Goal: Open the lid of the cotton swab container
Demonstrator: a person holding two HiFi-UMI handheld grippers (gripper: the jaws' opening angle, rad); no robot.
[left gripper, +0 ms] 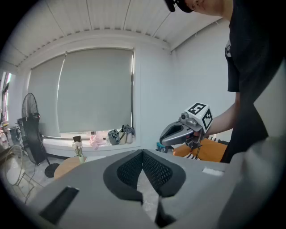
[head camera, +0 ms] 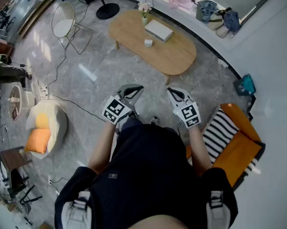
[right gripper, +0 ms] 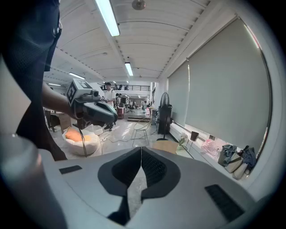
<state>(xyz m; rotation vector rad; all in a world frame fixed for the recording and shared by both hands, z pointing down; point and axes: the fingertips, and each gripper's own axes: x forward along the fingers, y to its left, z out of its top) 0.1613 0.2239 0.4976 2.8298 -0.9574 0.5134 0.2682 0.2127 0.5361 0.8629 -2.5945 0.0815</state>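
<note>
Container (head camera: 148, 42), small and white, stands on the oval table (head camera: 178, 56) about midway along it, well ahead of both grippers and touched by neither. A flat white box (head camera: 158, 30) lies just beyond it, and a vase (head camera: 145, 15) stands past that at the far edge.

The left gripper (head camera: 135, 90) and right gripper (head camera: 175, 93) are held side by side in front of the person's body, pointing toward the table and tilted a little down. Each has its jaws pressed fully together with nothing between them.

Bare floor lies between the grippers and the table's near edge. A cable (head camera: 73, 104) runs across the floor to the left, beyond it a beanbag (head camera: 47, 124) and, further off, a wire chair (head camera: 64, 19). On the right, an orange seat (head camera: 236, 148) with a striped cushion sits close by the right elbow, against the wall.

The container is too small to tell its lid or how it is closed. In both gripper views only the table's end and the vase show over the gripper body; the container cannot be made out there. The person's torso hides the floor right below the grippers.
</note>
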